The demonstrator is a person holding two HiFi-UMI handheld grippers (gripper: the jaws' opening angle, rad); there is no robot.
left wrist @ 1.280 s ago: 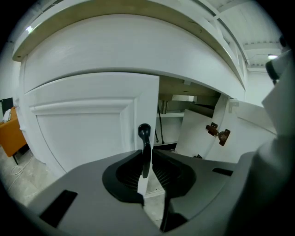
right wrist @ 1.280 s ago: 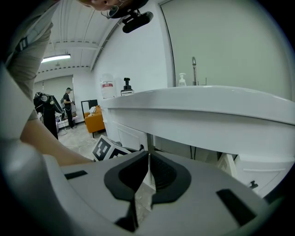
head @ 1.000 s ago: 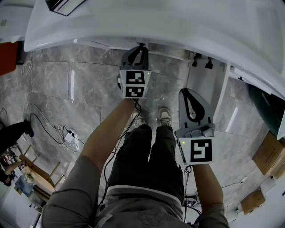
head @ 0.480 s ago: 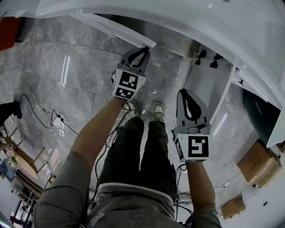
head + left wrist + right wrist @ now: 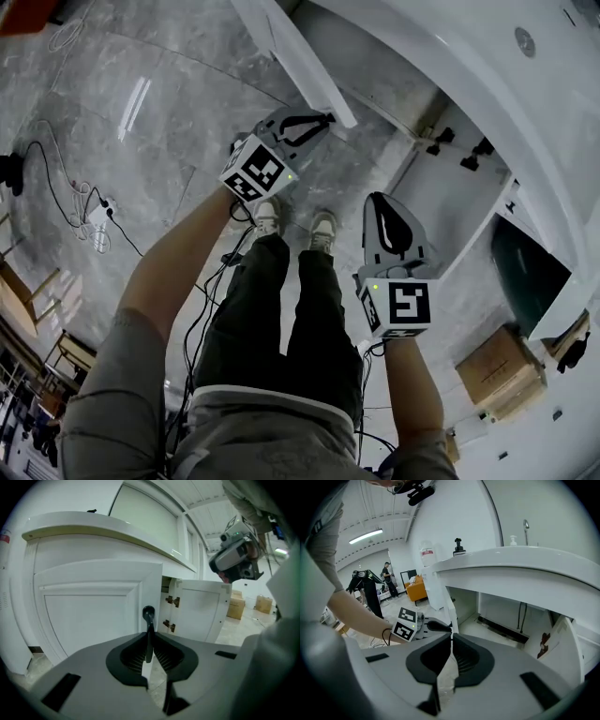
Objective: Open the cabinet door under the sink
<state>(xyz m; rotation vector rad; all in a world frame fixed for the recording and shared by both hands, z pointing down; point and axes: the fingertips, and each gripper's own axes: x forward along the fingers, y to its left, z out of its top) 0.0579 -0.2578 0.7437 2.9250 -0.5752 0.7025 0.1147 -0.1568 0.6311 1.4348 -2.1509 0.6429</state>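
Left gripper [image 5: 149,641] clamped on black knob [image 5: 148,613] of left door [image 5: 89,606], door stood open under sink [image 5: 525,566], right door [image 5: 560,644] open too, cabinet [image 5: 497,606] held dark hoses [image 5: 520,615], right gripper [image 5: 451,639] jaws together, empty.

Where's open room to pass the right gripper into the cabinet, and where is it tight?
Free: the cabinet floor, between the left door and the right door, under the counter. Also bare floor tiles left of the left door. Tight: hoses at the back, and the left gripper clamped on the door handle; cables lie far left.
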